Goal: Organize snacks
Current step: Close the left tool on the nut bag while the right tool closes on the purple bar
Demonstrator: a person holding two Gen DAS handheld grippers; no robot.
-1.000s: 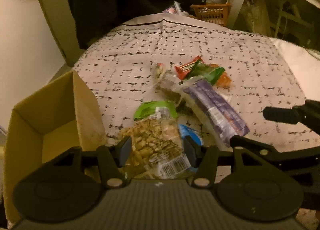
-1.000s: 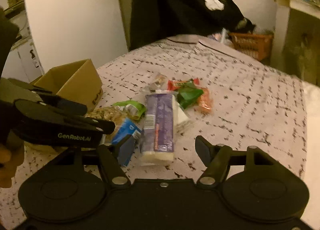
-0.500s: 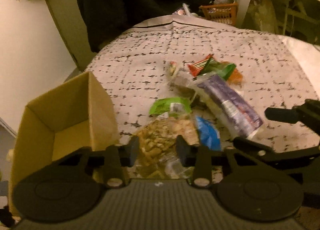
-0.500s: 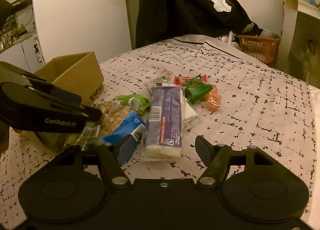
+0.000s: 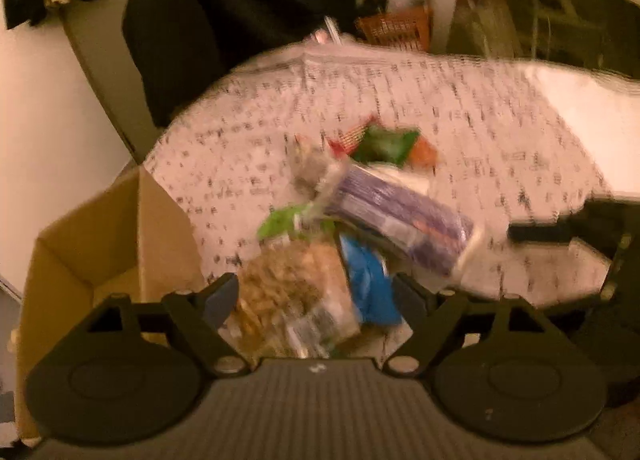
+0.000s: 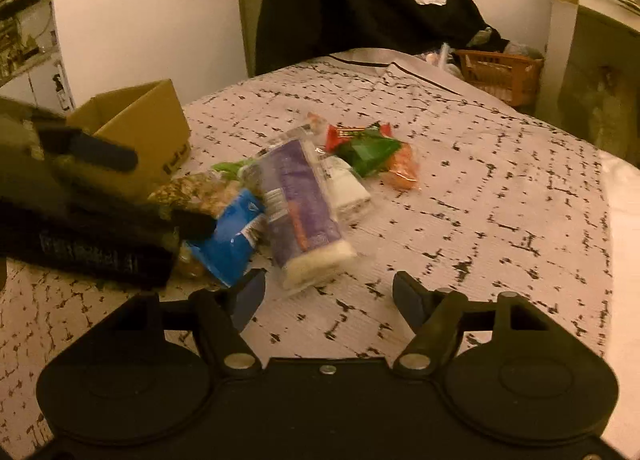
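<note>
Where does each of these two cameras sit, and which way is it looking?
Left wrist: on the left gripper, looking down along its open fingers at the nut bag and box; the right gripper shows at right.
Right wrist: on the right gripper, facing the purple pack; the left gripper shows at left.
Shared: snacks, box, bed.

Snack pile (image 6: 296, 191) mid-bed (image 6: 500, 195), box (image 6: 140, 131) at its left, basket (image 6: 500, 73) prob. behind bed.
</note>
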